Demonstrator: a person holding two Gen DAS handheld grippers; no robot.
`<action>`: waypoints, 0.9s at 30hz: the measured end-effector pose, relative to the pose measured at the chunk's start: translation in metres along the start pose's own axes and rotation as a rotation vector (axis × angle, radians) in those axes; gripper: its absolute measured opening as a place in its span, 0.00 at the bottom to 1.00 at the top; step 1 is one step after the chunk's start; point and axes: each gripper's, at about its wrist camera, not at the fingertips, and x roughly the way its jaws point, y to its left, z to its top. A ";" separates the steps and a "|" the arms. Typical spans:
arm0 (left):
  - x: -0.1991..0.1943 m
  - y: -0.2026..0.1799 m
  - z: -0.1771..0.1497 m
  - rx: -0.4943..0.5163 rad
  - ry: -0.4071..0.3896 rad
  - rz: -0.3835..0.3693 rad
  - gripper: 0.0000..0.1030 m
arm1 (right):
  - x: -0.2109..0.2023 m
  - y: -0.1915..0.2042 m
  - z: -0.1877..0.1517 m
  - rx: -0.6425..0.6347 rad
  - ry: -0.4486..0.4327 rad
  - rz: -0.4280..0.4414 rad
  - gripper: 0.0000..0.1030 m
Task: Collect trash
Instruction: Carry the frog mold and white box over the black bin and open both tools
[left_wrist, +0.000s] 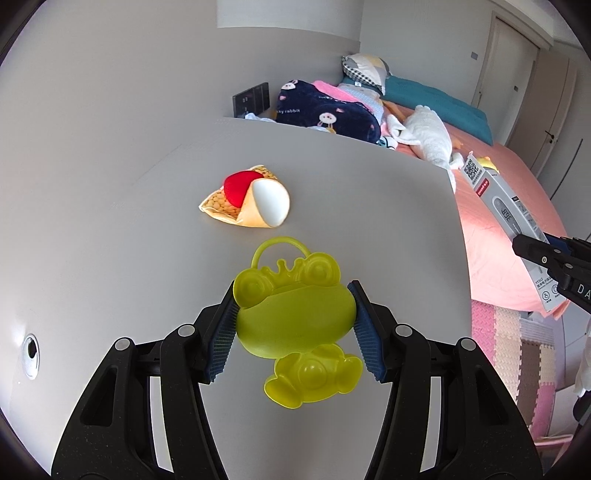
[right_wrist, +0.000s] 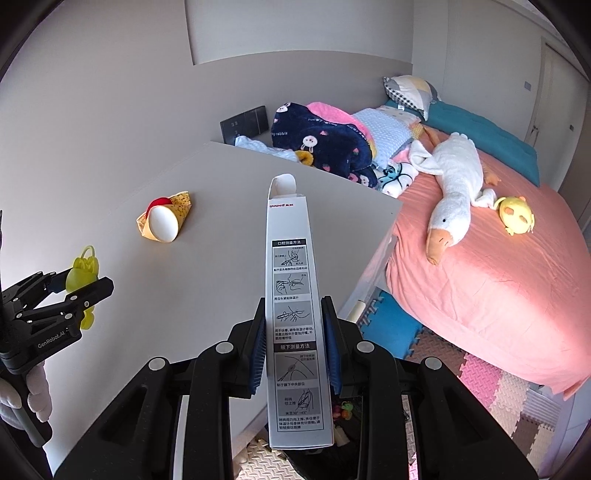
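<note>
The left gripper (left_wrist: 293, 325) is clamped on a yellow-green frog toy (left_wrist: 295, 325), held just over the grey table (left_wrist: 110, 221). The right gripper (right_wrist: 295, 345) pinches a long white box (right_wrist: 293, 295) upright at the table's edge — beyond, a cone-shaped wrapper (left_wrist: 245, 199) lies on the table, and a bed (right_wrist: 480, 277) stands to the right.

Both views are bright and evenly lit by soft daylight — the pink bedsheet (right_wrist: 491, 280) glows strongly, near overexposed on its lit edge. Shadows on the grey table (left_wrist: 110, 221) are faint and diffuse. Focus is sharp at centre. Fisheye distortion bends straight edges — the corners fall into black vignette.
</note>
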 end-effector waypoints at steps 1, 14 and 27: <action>-0.001 -0.004 -0.001 0.003 0.000 -0.007 0.55 | -0.004 -0.003 -0.003 0.005 -0.003 -0.002 0.28; -0.010 -0.070 -0.014 0.066 0.007 -0.093 0.55 | -0.043 -0.050 -0.032 0.079 -0.035 -0.049 0.28; -0.012 -0.138 -0.023 0.164 0.023 -0.156 0.55 | -0.063 -0.109 -0.058 0.173 -0.036 -0.100 0.28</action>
